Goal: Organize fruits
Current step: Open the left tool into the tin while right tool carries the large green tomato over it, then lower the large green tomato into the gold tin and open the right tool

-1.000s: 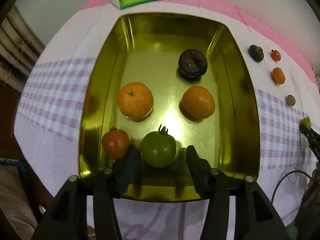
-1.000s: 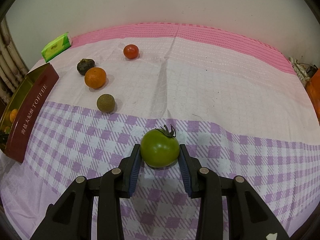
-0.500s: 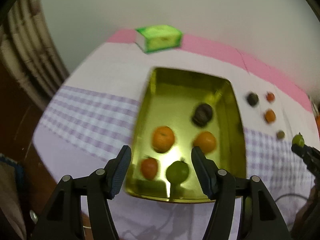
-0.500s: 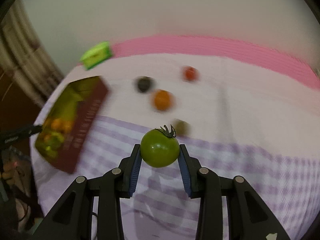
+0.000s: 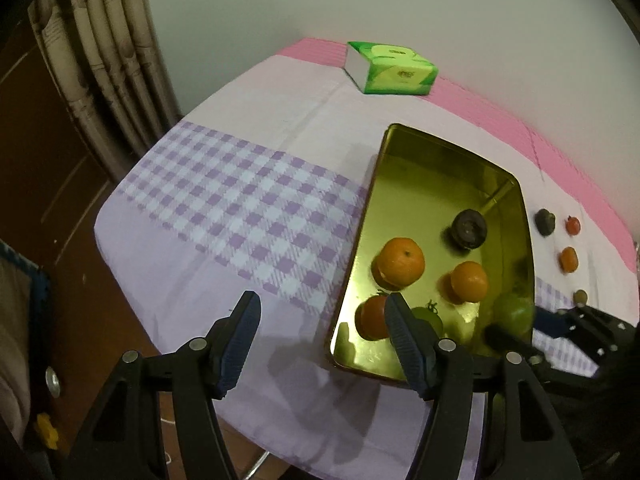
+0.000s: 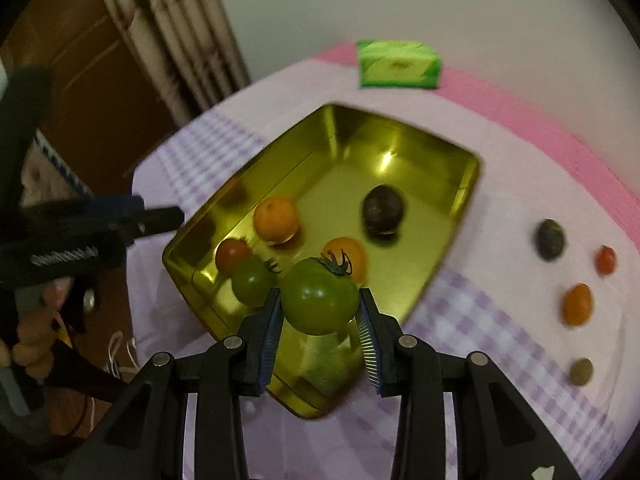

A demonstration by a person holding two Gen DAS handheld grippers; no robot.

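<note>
Both tools have swung since a second ago: the right tool, which then gripped its green tomato low over the checked cloth far from the tin, now carries it above the near corner of the gold tin tray, while the left tool has pulled back off the tray and hangs over the bench to its left, its fingers wide apart and empty. Clamped on the tomato from both sides, stem up, the right tool has the open floor of the tray directly below and ahead, so it is the nearer hand for the drop. Inside lie two oranges, a dark round fruit, a red tomato and a second green tomato, the last close to the landing spot and likely to be bumped. Four small fruits sit loose on the cloth to the right, and a green tissue pack rests beyond the tray.
</note>
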